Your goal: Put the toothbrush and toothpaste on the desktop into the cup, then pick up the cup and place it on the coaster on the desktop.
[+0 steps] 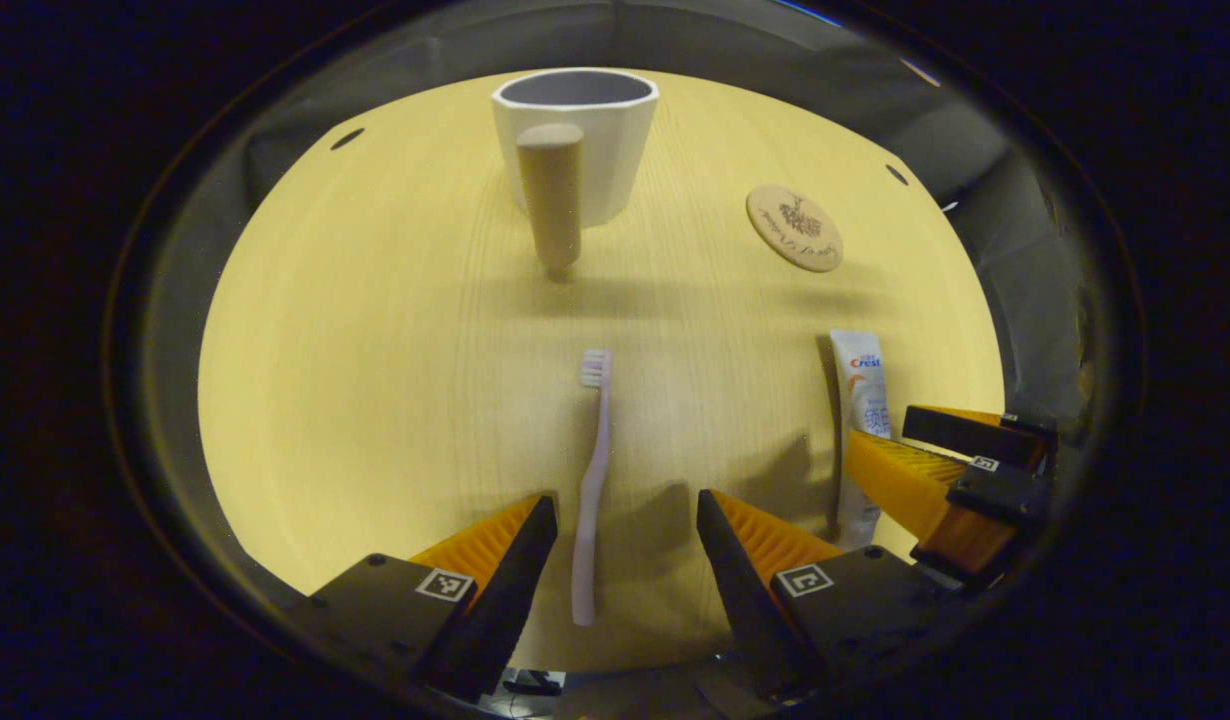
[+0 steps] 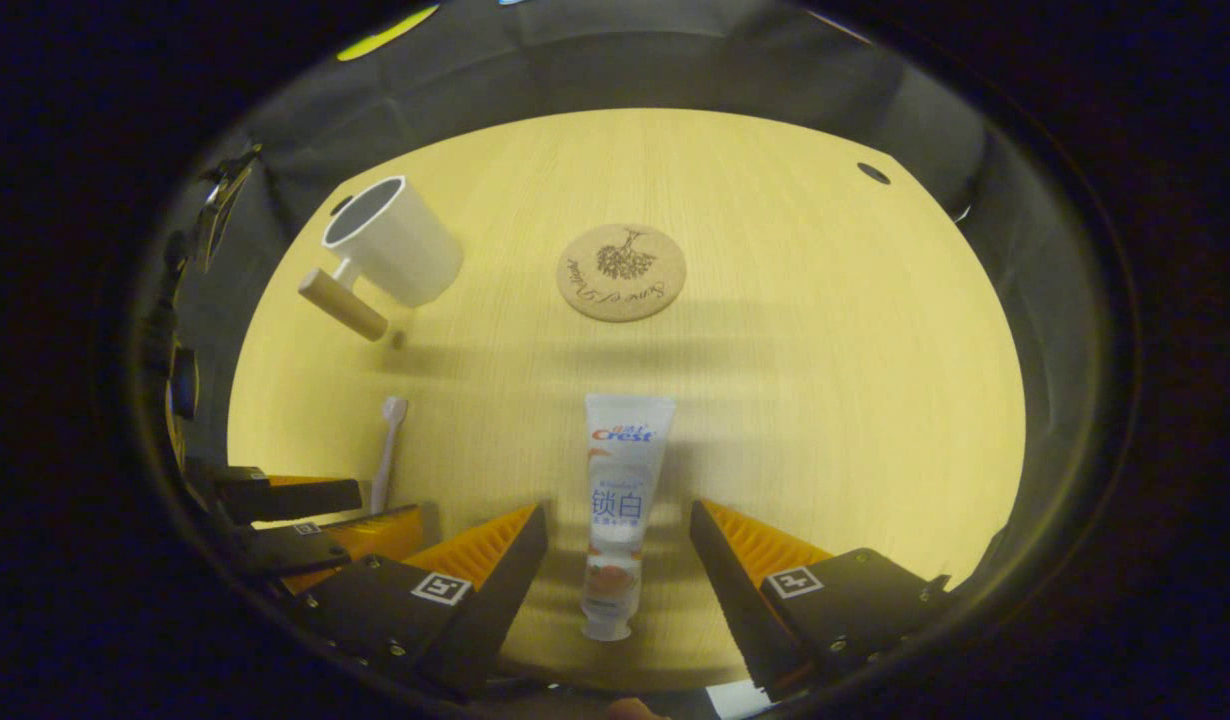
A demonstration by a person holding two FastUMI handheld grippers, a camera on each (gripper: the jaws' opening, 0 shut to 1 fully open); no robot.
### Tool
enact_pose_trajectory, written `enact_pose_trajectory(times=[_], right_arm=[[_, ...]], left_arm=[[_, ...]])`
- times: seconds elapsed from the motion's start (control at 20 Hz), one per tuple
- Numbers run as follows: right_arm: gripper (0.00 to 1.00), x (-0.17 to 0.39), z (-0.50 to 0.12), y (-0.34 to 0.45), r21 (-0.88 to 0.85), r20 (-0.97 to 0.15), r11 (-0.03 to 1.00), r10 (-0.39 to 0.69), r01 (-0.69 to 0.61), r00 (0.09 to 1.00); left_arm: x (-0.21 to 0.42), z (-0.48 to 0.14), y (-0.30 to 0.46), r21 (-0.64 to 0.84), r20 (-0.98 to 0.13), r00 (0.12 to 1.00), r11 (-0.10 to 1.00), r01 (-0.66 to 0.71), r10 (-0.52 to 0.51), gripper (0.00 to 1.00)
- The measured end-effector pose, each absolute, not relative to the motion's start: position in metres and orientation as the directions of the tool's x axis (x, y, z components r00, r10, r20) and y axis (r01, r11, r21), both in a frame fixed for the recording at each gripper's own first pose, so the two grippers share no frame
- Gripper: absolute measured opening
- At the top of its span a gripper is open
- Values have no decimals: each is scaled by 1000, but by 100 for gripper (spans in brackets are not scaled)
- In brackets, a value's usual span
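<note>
The left gripper (image 1: 625,520) is hovering wide open, straddling the toothbrush (image 1: 591,500) for a handle pinch. The right gripper (image 2: 617,535) is likewise gaping around the toothpaste (image 2: 620,505). Both are lying flat on the desktop (image 2: 825,400); cup (image 2: 390,240) far left, coaster (image 2: 621,271) far centre.

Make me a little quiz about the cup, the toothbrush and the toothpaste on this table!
1. True or false: the toothbrush already stands in the cup.
2. What lies between the right gripper fingers: A toothpaste, B coaster, C cup?
3. Fill in: the left gripper fingers are ____ around the toothbrush.

Key: 1 false, it lies on the table; 2 A; 3 open.
</note>
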State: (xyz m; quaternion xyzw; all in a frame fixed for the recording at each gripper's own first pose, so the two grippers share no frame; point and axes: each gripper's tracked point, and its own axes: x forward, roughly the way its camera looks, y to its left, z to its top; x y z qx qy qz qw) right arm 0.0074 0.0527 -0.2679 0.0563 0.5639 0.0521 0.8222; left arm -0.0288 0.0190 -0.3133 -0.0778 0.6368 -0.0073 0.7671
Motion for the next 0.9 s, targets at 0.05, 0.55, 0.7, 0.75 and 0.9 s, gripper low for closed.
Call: enact_pose_trajectory(times=[0.05,0.55,0.7,0.75,0.9], right_arm=[[92,6,-271,54,148,-927,989,147,-22,346],[71,10,-286,57,146,-946,989,141,-2,293],[55,12,-287,51,139,-946,990,125,27,300],[52,14,-287,48,132,-943,991,117,29,310],[37,11,-286,48,178,-941,982,149,70,303]], left_arm=[[-31,-317,21,-121,-979,175,989,-90,-104,93],[-22,-321,37,-38,-985,171,999,-37,-32,52],[-19,-322,42,-35,-981,192,999,-36,-27,31],[-20,-320,46,-19,-980,197,1000,-24,-14,27],[-19,-320,44,-30,-974,224,999,-22,-25,18]])
